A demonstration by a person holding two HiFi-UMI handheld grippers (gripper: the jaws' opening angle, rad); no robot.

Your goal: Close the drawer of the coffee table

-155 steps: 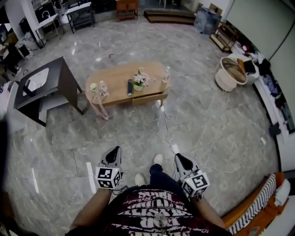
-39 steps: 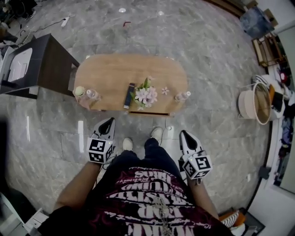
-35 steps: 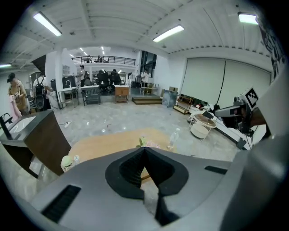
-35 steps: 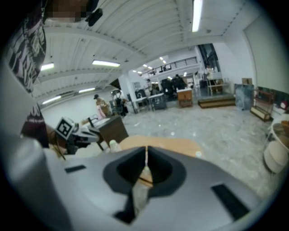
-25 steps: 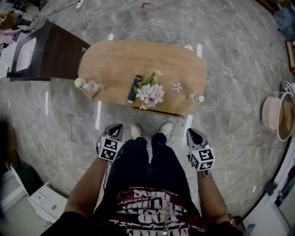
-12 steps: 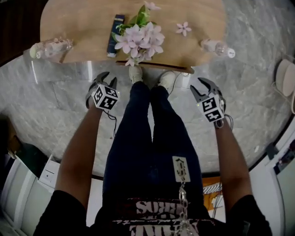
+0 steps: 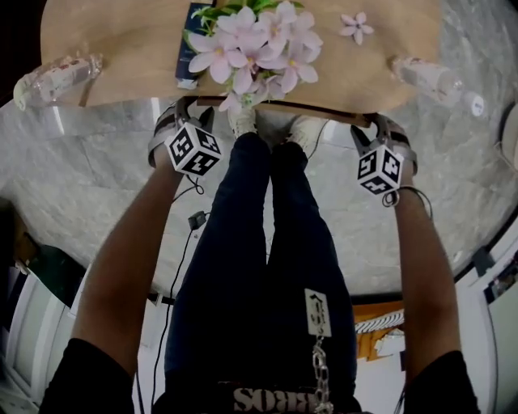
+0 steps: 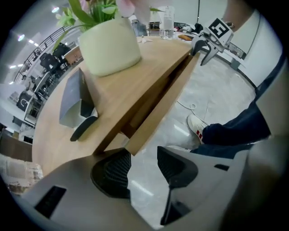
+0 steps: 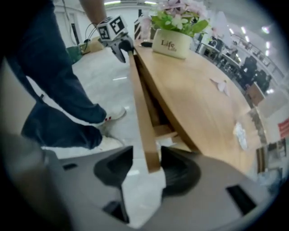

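The left gripper (image 8: 142, 163) is unclenched, its ribbed pads (image 8: 113, 171) well apart. The corner of the drawer front (image 8: 158, 106) sits just ahead of the table-side pad rather than clearly between the two. The right gripper (image 9: 148, 170) is likewise released, but here the other end of the drawer front (image 9: 142, 108) pokes into the gap, nearer the table-side jaw, with bare floor showing on its other side. Both bare forearms reach straight out and down, the left arm (image 7: 133, 251) and right arm (image 7: 421, 259) on either side of the person's dark trousers (image 7: 235, 242). Each gripper meets one end of the panel, marker cubes turned upward. Just beyond the jaws the drawer stands slightly out from the coffee table (image 7: 121, 40), with a dark gap behind the panel. Farther along the tabletop from the right gripper, a cream pot (image 9: 170, 44) of pink flowers (image 9: 178, 13) reads "Life"; the print beneath is too small to read. One clear bottle (image 7: 55, 78) lies out past the left gripper, another past the right. The shirt lettering near the person's waist is cut off.
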